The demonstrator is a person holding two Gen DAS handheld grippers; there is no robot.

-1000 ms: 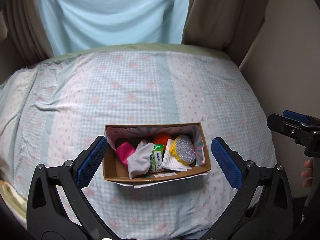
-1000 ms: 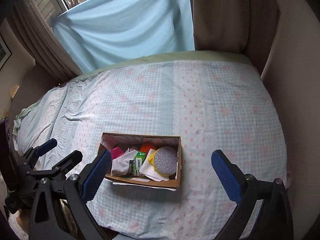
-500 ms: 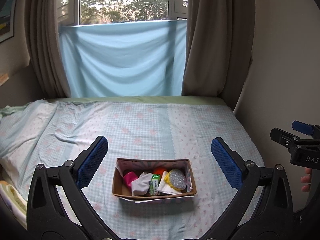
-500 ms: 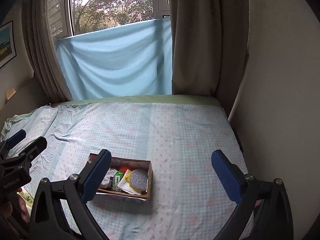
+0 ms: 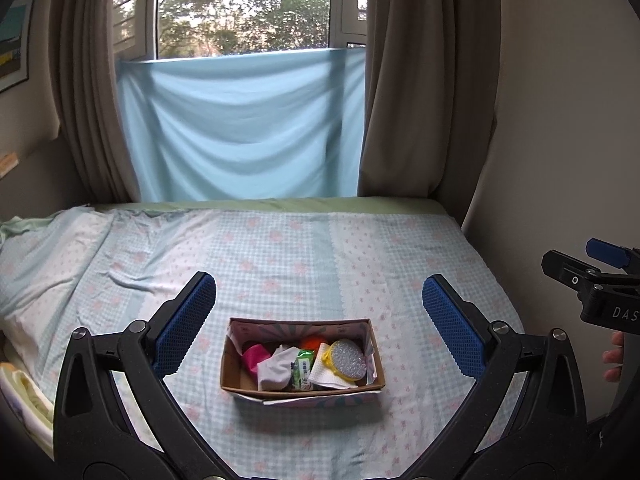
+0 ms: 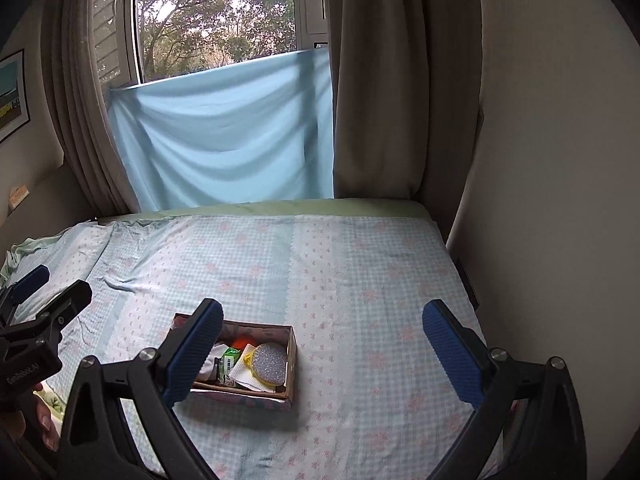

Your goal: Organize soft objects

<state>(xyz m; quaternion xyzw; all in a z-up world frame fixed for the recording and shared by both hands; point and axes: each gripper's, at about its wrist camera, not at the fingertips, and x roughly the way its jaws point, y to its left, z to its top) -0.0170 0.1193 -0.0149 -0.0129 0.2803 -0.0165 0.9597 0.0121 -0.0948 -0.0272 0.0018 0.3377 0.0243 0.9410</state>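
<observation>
A cardboard box (image 5: 236,376) (image 6: 291,364) sits on the bed near its front edge. It holds a pink item (image 5: 254,357), a white cloth (image 5: 275,369), a green packet (image 5: 303,369) (image 6: 229,361), an orange item (image 5: 313,343), a white tissue (image 5: 325,373) and a silver scrubber with a yellow rim (image 5: 349,363) (image 6: 271,363). My left gripper (image 5: 319,322) is open, held above and behind the box with nothing between its fingers. Further right, my right gripper (image 6: 323,340) is open and empty too; its left finger (image 6: 195,352) hides the box's left end.
The bed (image 5: 300,256) has a blue and pink checked sheet. A light blue cloth (image 5: 244,128) hangs over the window between brown curtains. A wall (image 6: 560,160) runs along the bed's right side. A person's fingers (image 5: 614,360) hold the right gripper's handle.
Both grippers have pulled back and tilted up from the box, so it looks smaller and the window shows. Both stay open and empty.
</observation>
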